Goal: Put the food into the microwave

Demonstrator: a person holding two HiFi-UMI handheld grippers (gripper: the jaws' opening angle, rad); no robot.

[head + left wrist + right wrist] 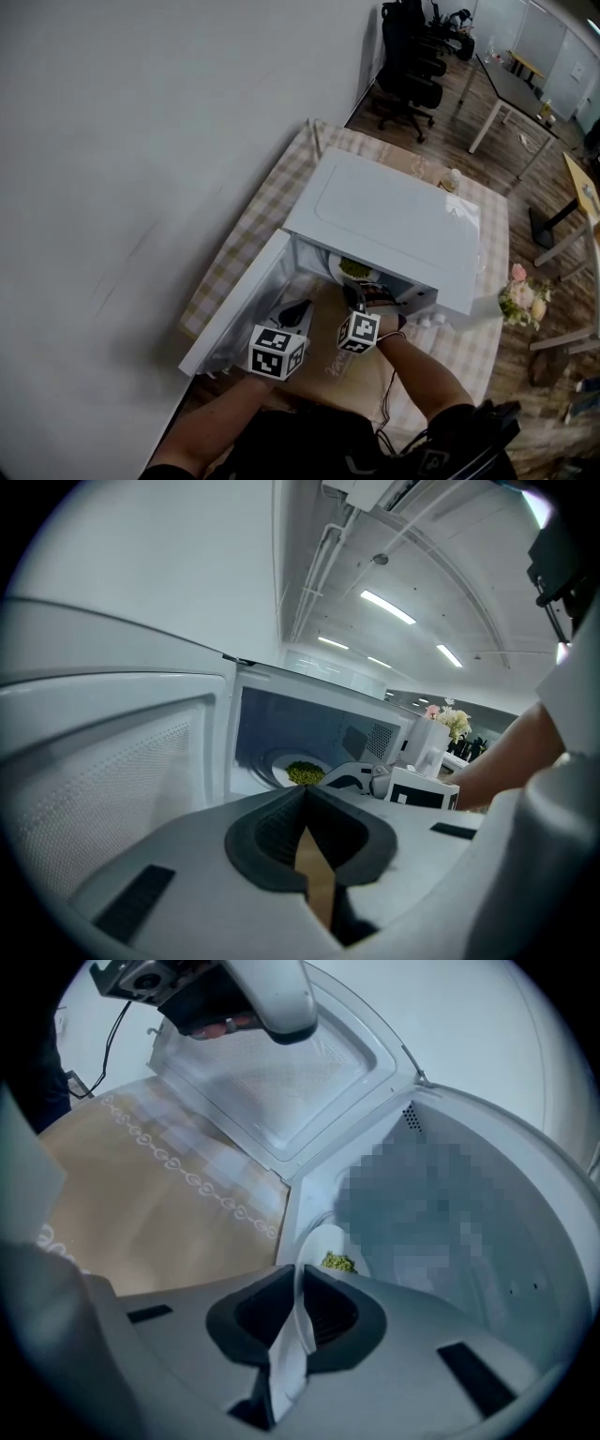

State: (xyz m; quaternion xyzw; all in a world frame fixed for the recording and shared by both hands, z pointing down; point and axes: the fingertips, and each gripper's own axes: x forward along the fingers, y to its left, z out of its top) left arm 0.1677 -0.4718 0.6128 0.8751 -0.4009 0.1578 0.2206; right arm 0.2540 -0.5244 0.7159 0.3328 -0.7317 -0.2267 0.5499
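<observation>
A white microwave stands on the table with its door swung open to the left. A white plate of green food sits at the mouth of the cavity, on the turntable. My right gripper is shut on the near rim of that plate, with the green food just beyond the jaws. My left gripper hangs beside the open door, jaws shut with nothing between them. In the left gripper view the right gripper reaches into the cavity.
A brown mat lies in front of the microwave on a checked cloth. A bunch of flowers stands at the table's right end. A grey wall runs close on the left. Office chairs and desks stand beyond.
</observation>
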